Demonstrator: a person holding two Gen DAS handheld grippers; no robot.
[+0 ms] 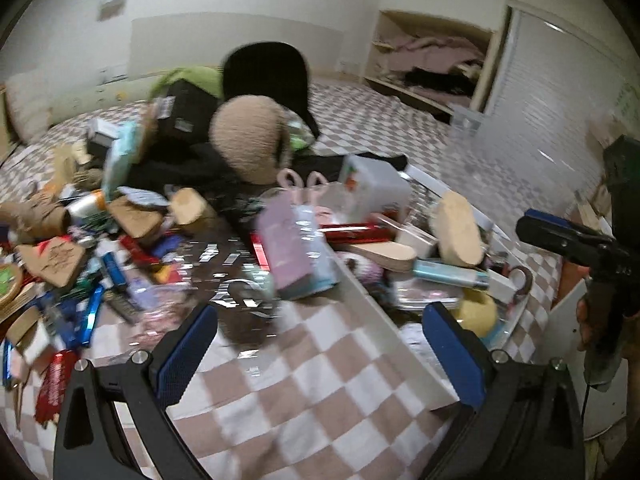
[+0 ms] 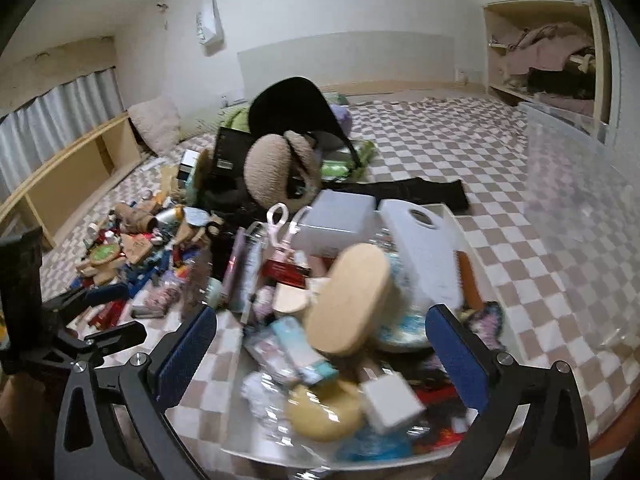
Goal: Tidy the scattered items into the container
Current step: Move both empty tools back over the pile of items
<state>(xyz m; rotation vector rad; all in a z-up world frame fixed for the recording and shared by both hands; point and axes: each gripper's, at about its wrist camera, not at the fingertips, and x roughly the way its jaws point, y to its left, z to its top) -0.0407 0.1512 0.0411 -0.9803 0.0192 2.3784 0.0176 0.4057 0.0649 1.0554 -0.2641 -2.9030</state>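
Both my left gripper (image 1: 320,356) and right gripper (image 2: 320,356) are hovering, fingers apart and empty, the white container (image 2: 452,216) lying at twelve o'clock.

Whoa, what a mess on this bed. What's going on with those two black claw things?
A person is tidying clutter into a white tray on the checked bedspread. Both handheld tools, the left gripper and right gripper, are open and hold nothing. The tray is already piled with a round wooden box and a yellow sponge, while a heap of small items lies outside it.
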